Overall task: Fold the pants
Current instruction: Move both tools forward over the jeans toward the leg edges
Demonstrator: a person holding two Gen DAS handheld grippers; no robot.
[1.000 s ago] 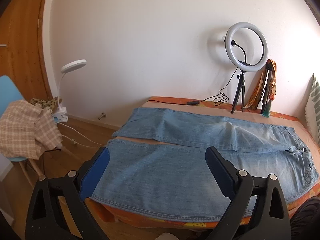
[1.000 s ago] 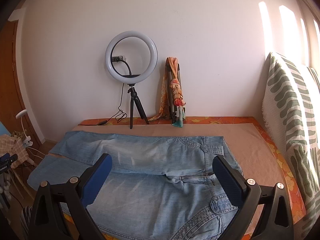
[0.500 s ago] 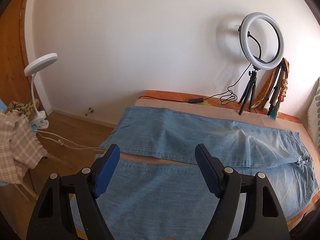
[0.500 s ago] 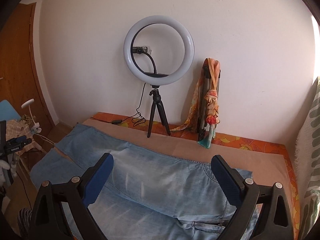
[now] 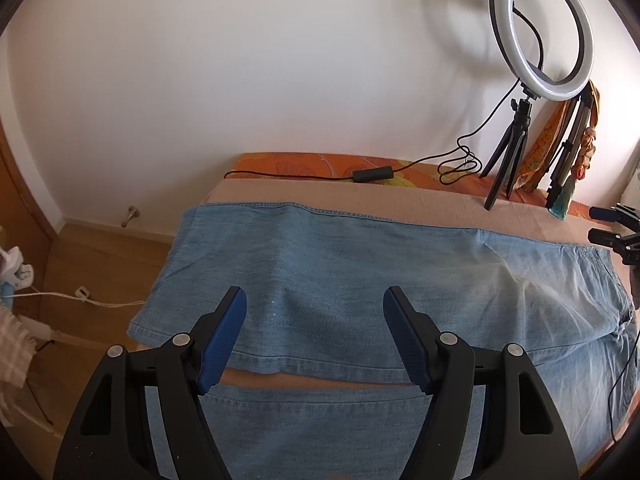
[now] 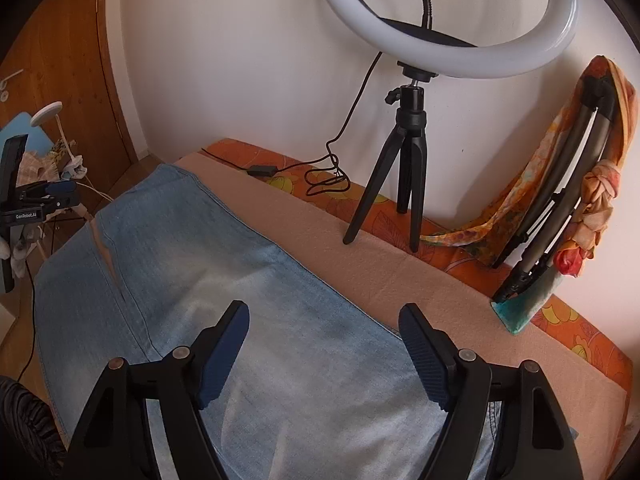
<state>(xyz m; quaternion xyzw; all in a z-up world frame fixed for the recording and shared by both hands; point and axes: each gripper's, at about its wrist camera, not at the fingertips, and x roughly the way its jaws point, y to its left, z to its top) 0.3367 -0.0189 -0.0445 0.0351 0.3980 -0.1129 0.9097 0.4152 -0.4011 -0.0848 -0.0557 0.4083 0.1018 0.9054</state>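
Light blue jeans [image 5: 360,276] lie flat on a bed, legs spread side by side, hems toward the left. My left gripper [image 5: 314,300] is open and empty, hovering above the far leg near its hem end. The jeans also show in the right wrist view [image 6: 224,280]. My right gripper [image 6: 324,316] is open and empty, above the far leg's upper part near its far edge. The right gripper shows at the right edge of the left wrist view [image 5: 616,236]; the left gripper shows at the left of the right wrist view [image 6: 36,200].
A ring light on a black tripod [image 6: 408,152] stands at the bed's far edge with its cable [image 5: 400,170]. A folded stand wrapped in an orange scarf [image 6: 560,184] leans on the wall. A beige cover [image 6: 400,276] lies under the jeans. Wooden floor [image 5: 92,264] lies left.
Both grippers have moved forward and lower over the bed, from above the near leg toward the far leg. The ring light and wall have come closer. Both stay open.
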